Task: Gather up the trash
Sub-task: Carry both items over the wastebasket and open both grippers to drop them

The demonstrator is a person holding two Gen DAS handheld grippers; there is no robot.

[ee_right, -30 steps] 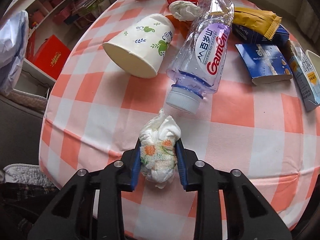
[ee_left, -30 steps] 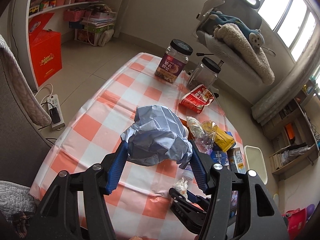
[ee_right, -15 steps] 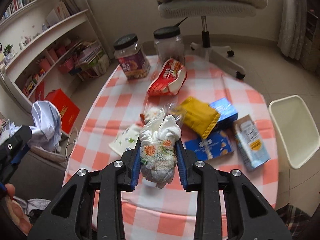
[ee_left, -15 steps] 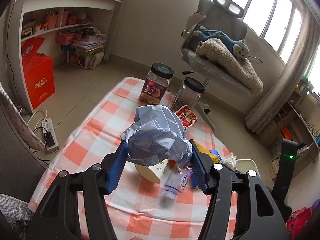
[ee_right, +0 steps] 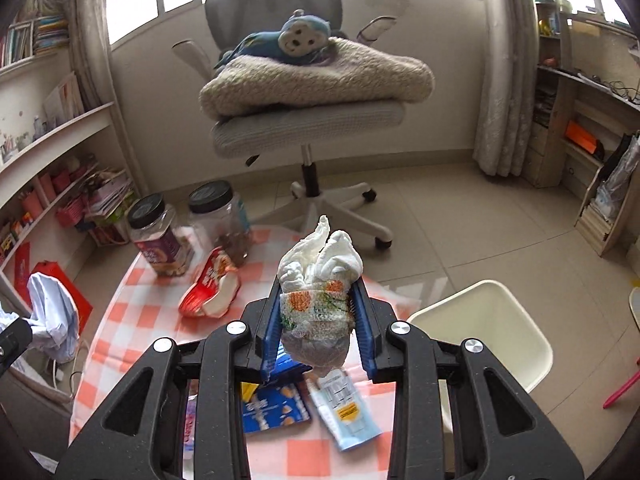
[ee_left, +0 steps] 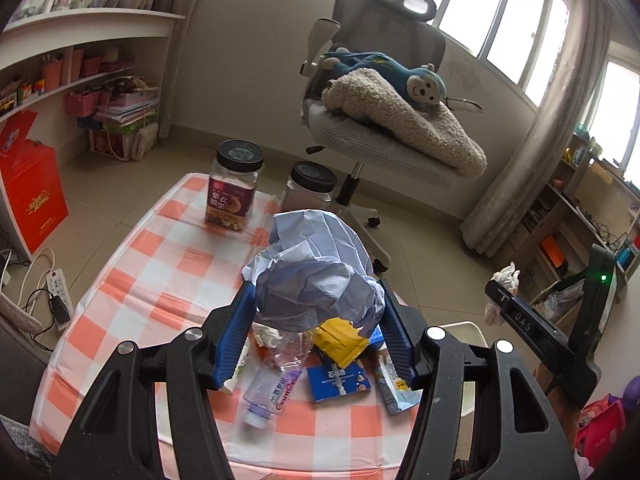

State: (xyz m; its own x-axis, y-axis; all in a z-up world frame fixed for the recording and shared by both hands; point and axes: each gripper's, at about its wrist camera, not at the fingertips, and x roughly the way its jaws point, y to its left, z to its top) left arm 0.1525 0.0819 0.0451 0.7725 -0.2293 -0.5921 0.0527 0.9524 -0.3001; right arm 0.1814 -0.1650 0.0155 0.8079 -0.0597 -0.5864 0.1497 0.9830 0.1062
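My left gripper [ee_left: 316, 320] is shut on a crumpled pale blue paper ball [ee_left: 316, 280], held high above the checked table [ee_left: 160, 276]. My right gripper [ee_right: 316, 320] is shut on a white tissue wad with orange print [ee_right: 320, 292], also held high, near the table's right side. The right gripper and its wad also show in the left wrist view [ee_left: 500, 296]. On the table lie a clear plastic bottle [ee_left: 276, 392], a yellow wrapper [ee_left: 340, 340], a blue snack box [ee_right: 276, 404], a small carton [ee_right: 344, 408] and a red packet [ee_right: 208, 288].
A cream bin [ee_right: 484, 328] stands on the floor right of the table. Two black-lidded jars [ee_right: 160, 236] stand at the table's far edge. An office chair [ee_right: 304, 112] with a blanket and a toy monkey is behind. Shelves line both walls.
Both grippers have risen well above the table with their loads. The right gripper has moved right, toward the cream bin. The views now look across the room.
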